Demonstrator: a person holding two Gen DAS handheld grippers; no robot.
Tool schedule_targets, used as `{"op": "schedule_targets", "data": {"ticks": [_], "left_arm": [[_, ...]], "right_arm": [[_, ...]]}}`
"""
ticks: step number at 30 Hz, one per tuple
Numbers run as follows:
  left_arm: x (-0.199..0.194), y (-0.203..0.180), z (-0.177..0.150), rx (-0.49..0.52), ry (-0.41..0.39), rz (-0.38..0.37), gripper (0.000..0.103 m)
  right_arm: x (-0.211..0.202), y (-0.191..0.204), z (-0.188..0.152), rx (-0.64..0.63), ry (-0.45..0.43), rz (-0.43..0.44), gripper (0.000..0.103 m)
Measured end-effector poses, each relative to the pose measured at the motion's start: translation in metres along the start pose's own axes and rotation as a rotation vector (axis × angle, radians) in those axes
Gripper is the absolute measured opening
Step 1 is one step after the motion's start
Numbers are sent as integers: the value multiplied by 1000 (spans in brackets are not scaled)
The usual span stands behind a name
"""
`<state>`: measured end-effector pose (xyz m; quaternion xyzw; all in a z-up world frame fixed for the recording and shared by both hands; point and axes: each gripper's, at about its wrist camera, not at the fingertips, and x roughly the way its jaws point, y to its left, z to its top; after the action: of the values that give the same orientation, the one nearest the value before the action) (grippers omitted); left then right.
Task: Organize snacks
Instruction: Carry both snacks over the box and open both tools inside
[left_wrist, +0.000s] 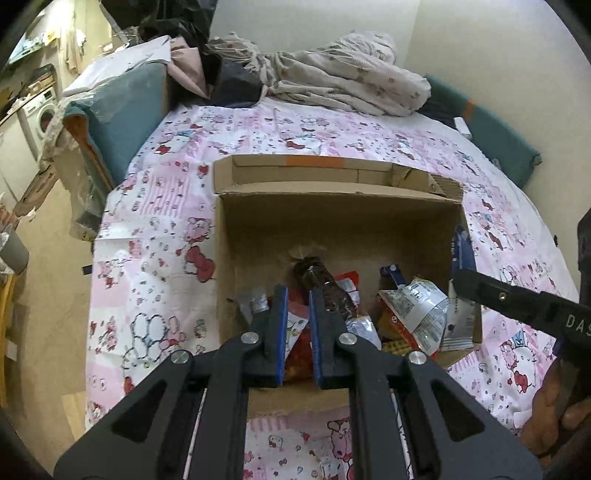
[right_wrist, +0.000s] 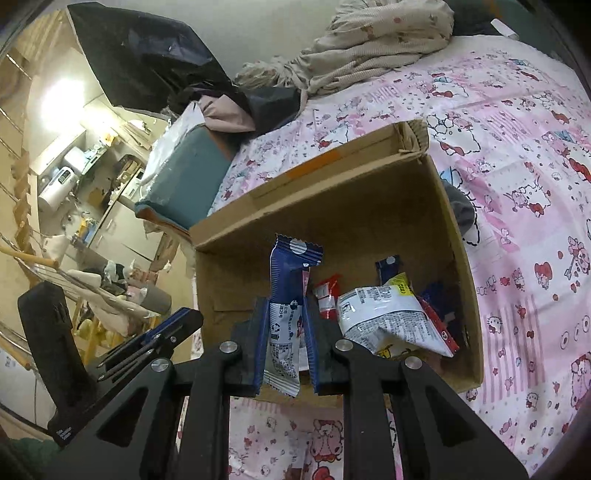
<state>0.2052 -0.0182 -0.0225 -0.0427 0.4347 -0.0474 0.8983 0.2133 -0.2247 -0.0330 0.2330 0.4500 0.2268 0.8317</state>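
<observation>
An open cardboard box (left_wrist: 332, 221) stands on the bed and holds several snack packets, among them a dark brown clear-wrapped packet (left_wrist: 325, 284) and a silver-and-yellow bag (left_wrist: 417, 314). My left gripper (left_wrist: 297, 295) hangs over the box's near edge, its jaws a small gap apart, with nothing held between them. My right gripper (right_wrist: 284, 306) is shut on a blue-and-white snack packet (right_wrist: 286, 295), held upright above the box's (right_wrist: 369, 206) near left corner. The silver-and-yellow bag (right_wrist: 384, 314) lies inside on the right.
The box sits on a pink cartoon-print sheet (left_wrist: 155, 258). Crumpled bedding (left_wrist: 343, 74) and a teal cushion (left_wrist: 122, 114) lie at the far end. The bed's left edge drops to the floor (left_wrist: 44, 295). The other gripper (left_wrist: 517, 302) reaches in from the right.
</observation>
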Motion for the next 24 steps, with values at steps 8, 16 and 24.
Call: {"op": "schedule_targets", "data": {"ticks": [8, 16, 24], "left_arm": [[5, 10, -1, -39, 27, -42, 10], [-9, 13, -12, -74, 60, -51, 78], [-23, -8, -62, -8, 189, -42, 78]], "right_arm": [[4, -15, 4, 58, 28, 0, 25], [-14, -12, 5, 60, -30, 20, 77], [-50, -15, -8, 104, -23, -28, 77]]}}
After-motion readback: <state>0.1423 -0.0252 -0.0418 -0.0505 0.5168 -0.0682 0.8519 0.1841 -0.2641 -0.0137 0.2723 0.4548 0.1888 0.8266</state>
